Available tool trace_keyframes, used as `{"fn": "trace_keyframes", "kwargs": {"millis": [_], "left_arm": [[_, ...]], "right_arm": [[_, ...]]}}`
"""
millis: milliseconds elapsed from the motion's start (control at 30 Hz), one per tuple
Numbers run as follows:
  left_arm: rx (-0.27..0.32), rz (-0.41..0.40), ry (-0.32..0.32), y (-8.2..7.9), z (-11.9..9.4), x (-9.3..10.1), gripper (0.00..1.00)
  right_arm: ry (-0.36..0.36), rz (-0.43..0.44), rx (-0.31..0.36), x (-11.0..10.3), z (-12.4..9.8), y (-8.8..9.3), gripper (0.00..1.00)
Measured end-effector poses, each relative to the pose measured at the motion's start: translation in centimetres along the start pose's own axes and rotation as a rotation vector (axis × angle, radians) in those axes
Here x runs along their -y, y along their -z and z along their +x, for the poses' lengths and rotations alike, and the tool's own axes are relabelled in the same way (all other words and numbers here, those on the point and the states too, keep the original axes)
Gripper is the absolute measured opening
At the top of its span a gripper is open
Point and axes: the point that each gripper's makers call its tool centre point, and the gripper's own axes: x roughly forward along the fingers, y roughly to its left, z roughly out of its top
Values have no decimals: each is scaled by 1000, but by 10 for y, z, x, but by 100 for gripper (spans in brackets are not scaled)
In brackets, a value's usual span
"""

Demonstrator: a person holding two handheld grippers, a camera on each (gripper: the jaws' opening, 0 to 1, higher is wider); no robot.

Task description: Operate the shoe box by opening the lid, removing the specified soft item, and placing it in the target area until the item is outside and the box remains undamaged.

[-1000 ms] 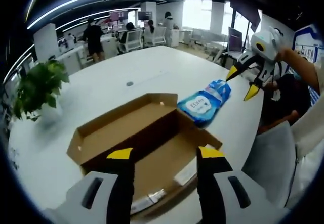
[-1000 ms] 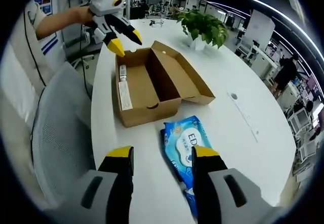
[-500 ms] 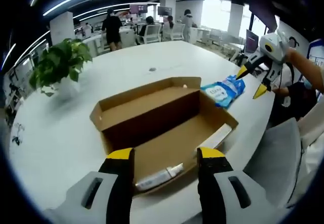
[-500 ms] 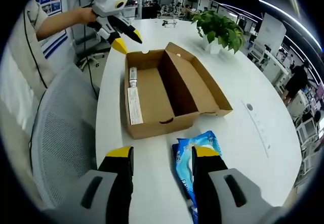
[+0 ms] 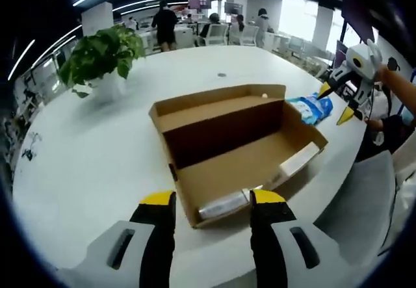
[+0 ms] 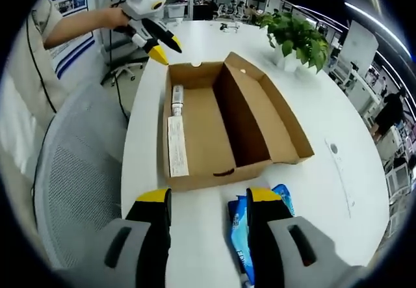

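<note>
A: Left of the shoe box [image 5: 234,148], what's there?

B: A potted plant [image 5: 104,54] on the white table [image 5: 84,171]. The box stands open, lid folded back, with nothing soft that I can see inside.

A: And the soft item?

B: The blue wipes pack [image 6: 250,242] lies on the table just beside the box's end — outside it.

A: The grippers?

B: The left gripper [image 5: 212,203] is spread at the near end, holding nothing; the right gripper [image 6: 203,200] is spread too, over the pack but not pinching it. The placing looks done — next is probably pulling clear without knocking the box.

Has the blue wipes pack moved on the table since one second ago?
No. The blue wipes pack stays beside the shoe box's short end; only the cameras moved.
</note>
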Motion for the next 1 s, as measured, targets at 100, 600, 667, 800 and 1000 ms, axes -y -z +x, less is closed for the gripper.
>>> {"fn": "trace_keyframes", "kwargs": {"millis": [100, 600, 667, 800, 1000], "left_arm": [[-15, -20, -11, 7, 2, -4, 41], [-21, -176, -50, 28, 8, -23, 15], [-22, -202, -45, 30, 10, -23, 11], [-31, -223, -47, 35, 14, -24, 4], [-33, -251, -44, 36, 16, -26, 3]], "right_arm": [[-11, -11, -3, 0, 7, -4, 43], [-78, -47, -13, -4, 44, -17, 43], [-93, -50, -18, -5, 49, -18, 43], [-129, -54, -20, -8, 59, -19, 43], [-187, -75, -24, -13, 74, -19, 42]]}}
